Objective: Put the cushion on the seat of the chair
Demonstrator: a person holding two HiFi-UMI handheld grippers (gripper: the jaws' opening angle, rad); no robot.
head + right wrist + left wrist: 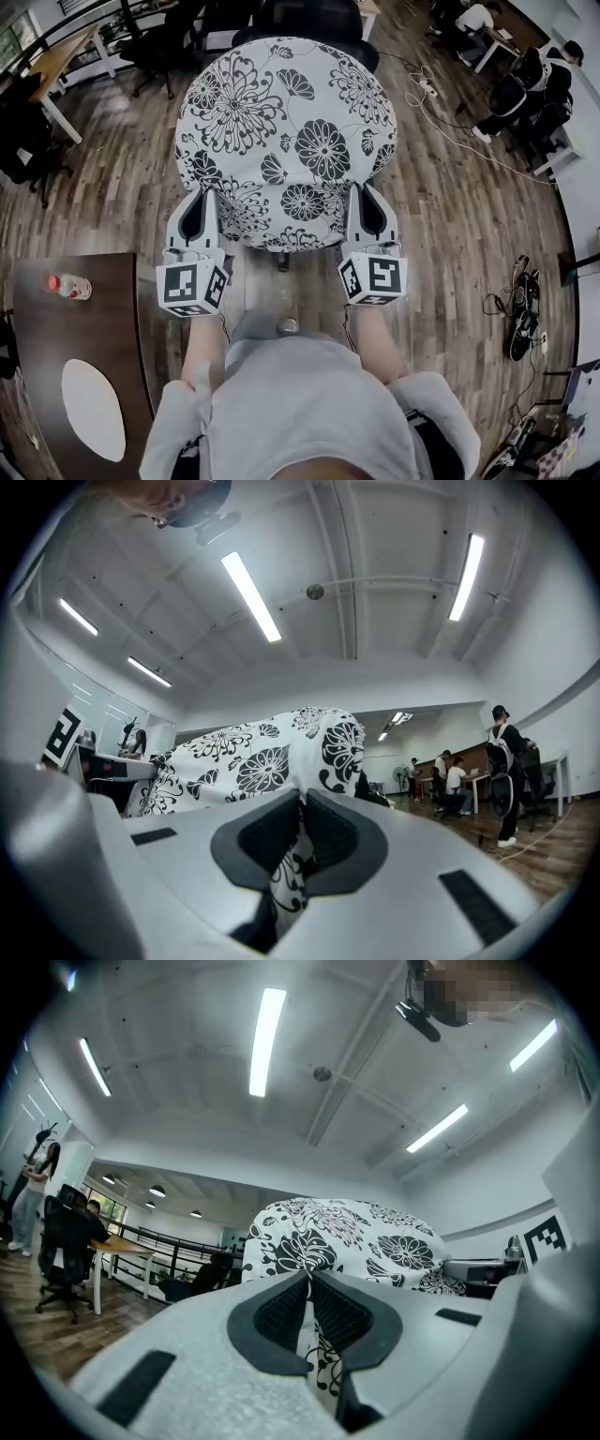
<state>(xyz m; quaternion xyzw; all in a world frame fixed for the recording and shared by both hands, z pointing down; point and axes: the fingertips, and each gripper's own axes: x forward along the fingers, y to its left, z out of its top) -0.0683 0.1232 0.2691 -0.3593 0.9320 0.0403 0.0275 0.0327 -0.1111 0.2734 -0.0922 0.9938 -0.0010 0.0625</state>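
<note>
A round white cushion (pixel 286 141) with black flower print hangs in front of me, held flat above a black office chair (pixel 309 21), most of which it hides. My left gripper (pixel 200 217) is shut on the cushion's near left edge, my right gripper (pixel 367 214) on its near right edge. In the left gripper view the printed fabric (pixel 347 1241) is pinched between the dark pads (pixel 281 1312) of the left gripper (pixel 310 1309). In the right gripper view the cushion (pixel 253 761) rises beyond the right gripper (pixel 300 841), with a fold clamped between its pads (pixel 330 836).
A dark brown table (pixel 70 366) at my lower left carries a small bottle (pixel 67 285) and a white oval plate (pixel 92 409). Cables (pixel 441 103) run over the wood floor at right. More desks and chairs (pixel 525 84) stand at the back right, with people (pixel 502 761) near them.
</note>
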